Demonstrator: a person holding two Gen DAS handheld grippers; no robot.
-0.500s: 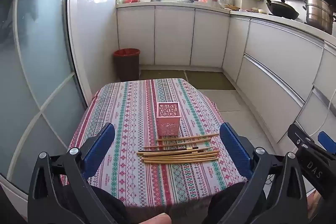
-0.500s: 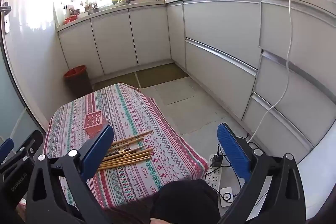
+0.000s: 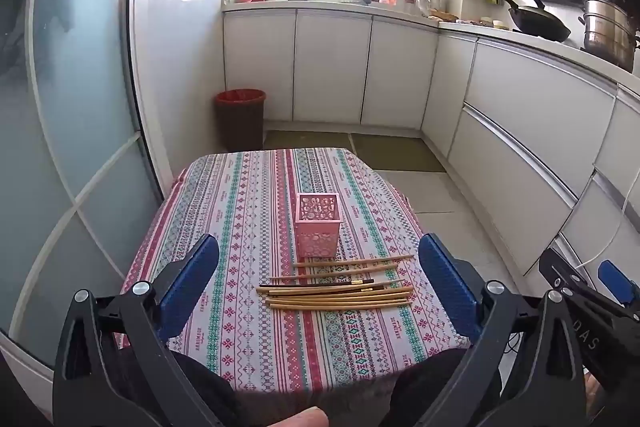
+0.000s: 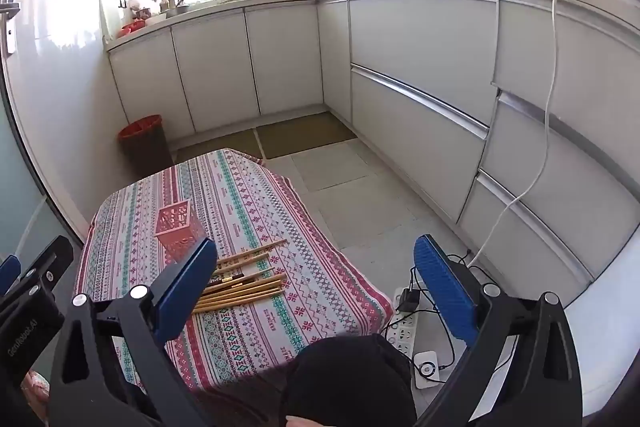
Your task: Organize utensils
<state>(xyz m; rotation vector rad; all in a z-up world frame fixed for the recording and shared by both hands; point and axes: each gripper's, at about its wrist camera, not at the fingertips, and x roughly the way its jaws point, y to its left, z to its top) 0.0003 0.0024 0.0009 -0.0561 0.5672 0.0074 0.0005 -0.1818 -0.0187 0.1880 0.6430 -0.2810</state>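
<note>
Chopsticks (image 3: 336, 289) just before pink holder (image 3: 318, 225)

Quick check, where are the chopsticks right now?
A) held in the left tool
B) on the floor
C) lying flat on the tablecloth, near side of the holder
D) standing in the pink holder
C: the chopsticks lie loose on the tablecloth, just in front of the pink holder, which shows nothing inside.

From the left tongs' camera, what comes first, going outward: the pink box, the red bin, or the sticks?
1. Chopsticks: lying loose on the tablecloth, nearest, between the open left tongs.
2. Pink box: upright just behind them, mid-table.
3. Red bin: on the floor beyond the table, left of the cabinets.
</note>
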